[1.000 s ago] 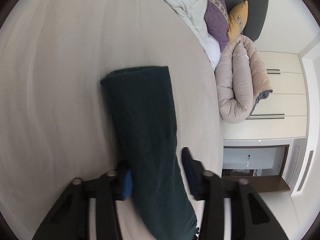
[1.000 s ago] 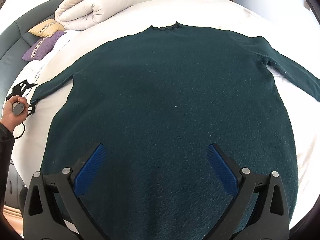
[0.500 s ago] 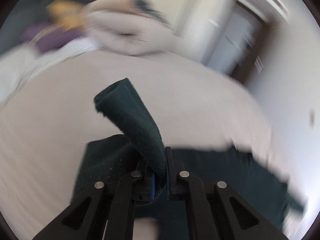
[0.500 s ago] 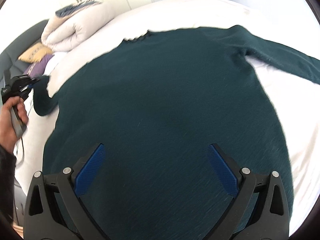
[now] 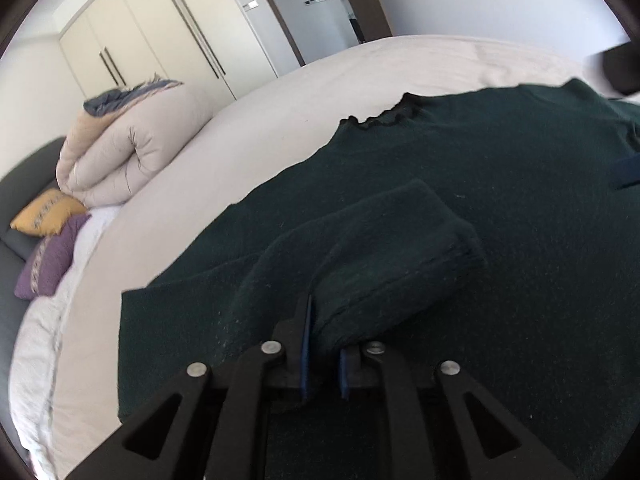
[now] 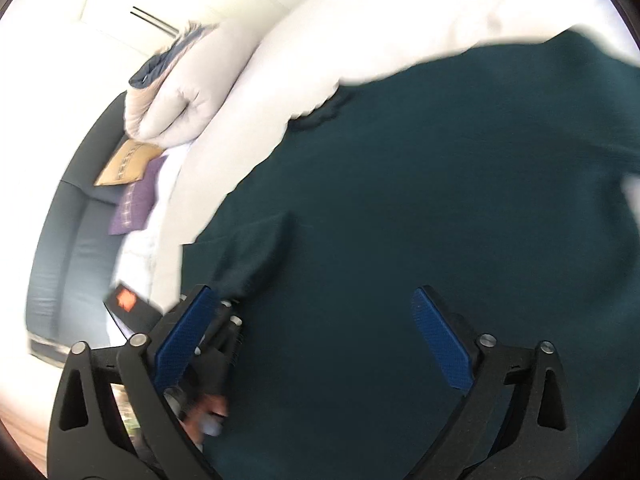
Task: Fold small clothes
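Observation:
A dark green knit sweater (image 5: 460, 168) lies spread on the pale bed, its frilled collar (image 5: 384, 118) toward the far side. Its left sleeve (image 5: 380, 248) is folded inward and lies across the body. My left gripper (image 5: 325, 328) still has the sleeve's near end between its blue pads, and its jaws are opening. In the right wrist view the same sleeve (image 6: 256, 248) shows at the left of the sweater (image 6: 420, 200). My right gripper (image 6: 312, 300) hovers wide open over the body, its jaws closing a little, with nothing between them. The left gripper (image 6: 228, 332) and a hand sit behind its left finger.
A rolled beige duvet (image 5: 120, 152) lies at the head of the bed, with a yellow cushion (image 5: 48, 216) and a purple cushion (image 5: 48, 260) against the dark headboard (image 6: 64, 240). Cream wardrobe doors (image 5: 160, 40) stand behind. A black box with an orange mark (image 6: 132, 308) sits at the bed's left edge.
My left gripper shut on the sleeve, lifted it, rolled over and carried it onto the sweater body. My right gripper swung left across the sweater and its jaws narrowed slightly.

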Motion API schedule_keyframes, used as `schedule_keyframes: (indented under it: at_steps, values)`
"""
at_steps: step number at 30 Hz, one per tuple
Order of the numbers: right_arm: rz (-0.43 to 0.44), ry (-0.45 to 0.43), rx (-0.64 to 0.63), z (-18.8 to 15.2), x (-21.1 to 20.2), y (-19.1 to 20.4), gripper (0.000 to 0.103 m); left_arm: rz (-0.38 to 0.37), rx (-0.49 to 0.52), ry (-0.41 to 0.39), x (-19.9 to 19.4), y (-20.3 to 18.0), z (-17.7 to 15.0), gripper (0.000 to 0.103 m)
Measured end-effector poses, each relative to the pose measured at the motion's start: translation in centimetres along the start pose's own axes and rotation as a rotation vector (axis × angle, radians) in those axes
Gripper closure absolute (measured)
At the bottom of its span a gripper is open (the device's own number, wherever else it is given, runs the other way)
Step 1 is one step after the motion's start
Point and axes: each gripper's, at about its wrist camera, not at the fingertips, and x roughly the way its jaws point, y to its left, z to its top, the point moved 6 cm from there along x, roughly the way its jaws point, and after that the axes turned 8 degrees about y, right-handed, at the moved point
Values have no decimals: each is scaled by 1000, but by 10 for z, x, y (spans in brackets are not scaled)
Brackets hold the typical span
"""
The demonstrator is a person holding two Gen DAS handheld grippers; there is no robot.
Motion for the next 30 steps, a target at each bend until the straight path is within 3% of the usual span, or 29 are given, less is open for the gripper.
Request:
schedule_keyframes:
  at_steps: [2, 5, 9, 12, 14, 17, 20, 24, 27, 30]
  values:
    - [103, 77, 33, 15, 33, 12, 13, -3, -40, -11, -3, 8, -1, 64]
    - [125, 161, 101, 29, 76, 17, 18, -35, -90, -25, -3, 20, -1, 47]
    - [141, 187, 123, 34, 118, 26, 28, -128, -167, -19, -1, 30, -4, 46]
    - [129, 203, 104, 43, 140, 35, 48, -203, -236, -32, -7, 41, -8, 46]
    - [87, 209, 83, 45, 150, 34, 73, -254, -296, -62, -15, 48, -11, 46]
    - [35, 199, 25, 39, 158, 39, 88, -301, -389, -75, -20, 60, -22, 38]
    - [-15, 168, -36, 39, 154, 44, 95, -359, -476, -74, -19, 69, -34, 35]
    - [-65, 71, -66, 55, 122, 43, 96, -429, -639, -74, -10, 90, -50, 35]
    - [-104, 19, -97, 72, 106, 45, 96, -535, -756, -84, -1, 104, -61, 37]
    - [-166, -38, -100, 87, 89, 36, 101, -507, -746, -99, -5, 102, -61, 37]
